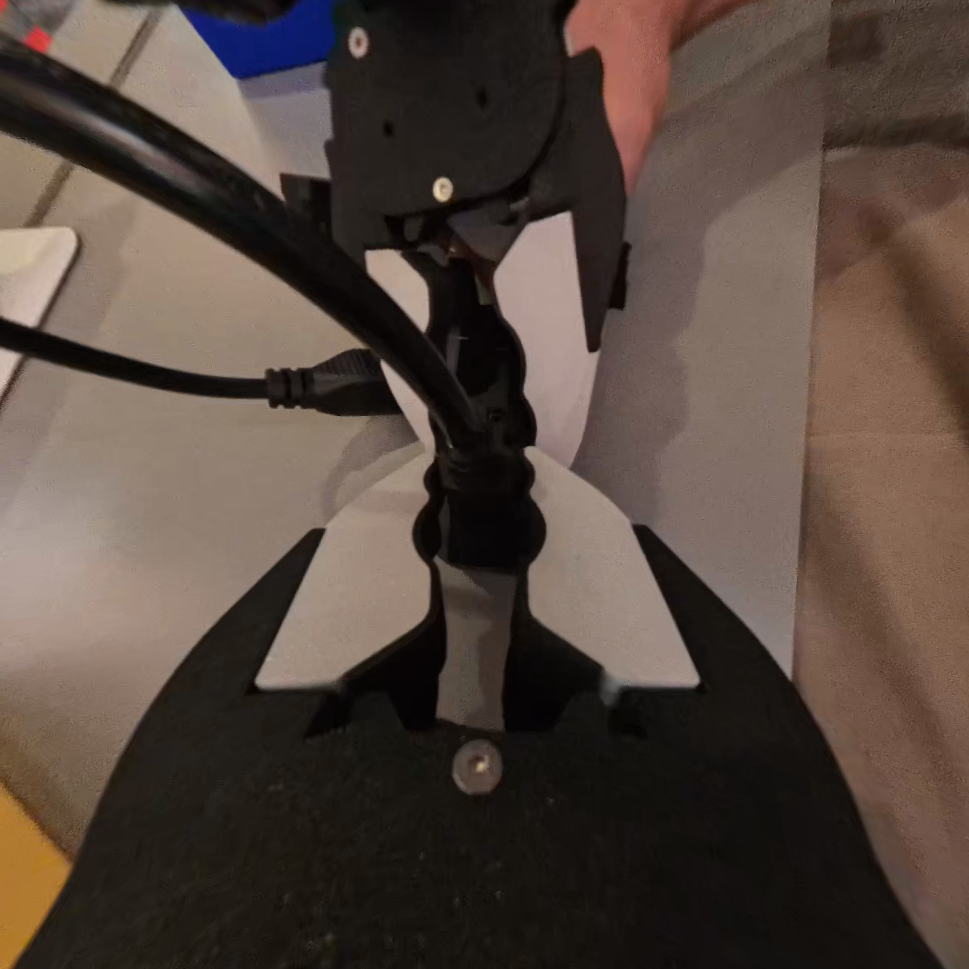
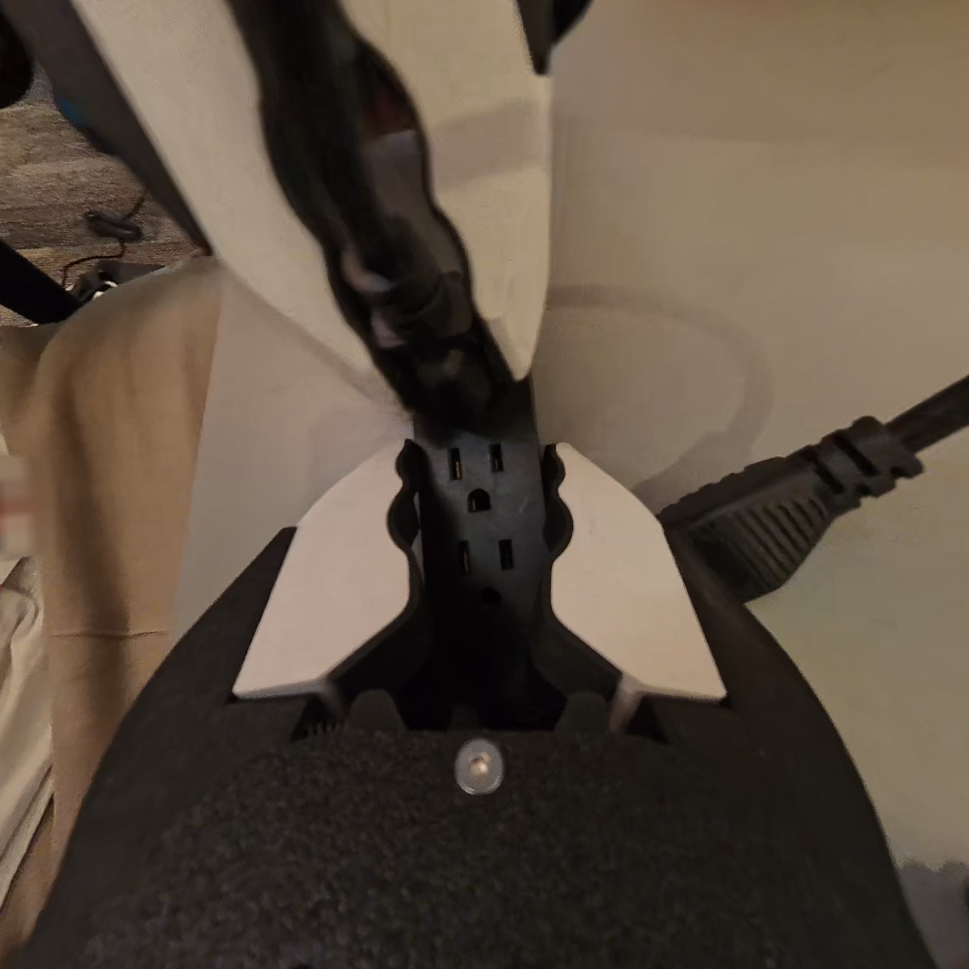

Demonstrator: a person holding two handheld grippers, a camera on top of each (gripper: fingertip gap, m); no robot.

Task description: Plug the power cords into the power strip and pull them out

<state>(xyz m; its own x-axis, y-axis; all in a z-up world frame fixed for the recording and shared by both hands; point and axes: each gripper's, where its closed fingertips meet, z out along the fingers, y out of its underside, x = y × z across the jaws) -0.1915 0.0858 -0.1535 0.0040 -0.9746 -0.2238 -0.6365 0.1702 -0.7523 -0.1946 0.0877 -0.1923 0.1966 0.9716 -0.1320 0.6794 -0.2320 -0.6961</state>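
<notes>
In the left wrist view my left gripper (image 1: 480, 472) is shut on a black plug (image 1: 477, 524), whose thick black cord (image 1: 210, 183) arcs up and to the left. My right gripper (image 1: 474, 398) faces it from above. In the right wrist view my right gripper (image 2: 480, 456) is shut on the black power strip (image 2: 482, 524), with two empty outlets showing between its fingers. The left gripper (image 2: 451, 383) holds its plug (image 2: 419, 325) against the strip's far end; blur hides whether the prongs are in. A second black plug (image 2: 776, 524) lies loose on the white table, also in the left wrist view (image 1: 335, 388).
A person's hand (image 1: 629, 105) holds the right gripper. Beige cloth (image 1: 891, 472) lies along the table's right side and shows at the left of the right wrist view (image 2: 120, 445). A blue object (image 1: 272, 42) and a white flat object (image 1: 31, 272) sit farther off. Left and right tips are no more than a few centimetres apart.
</notes>
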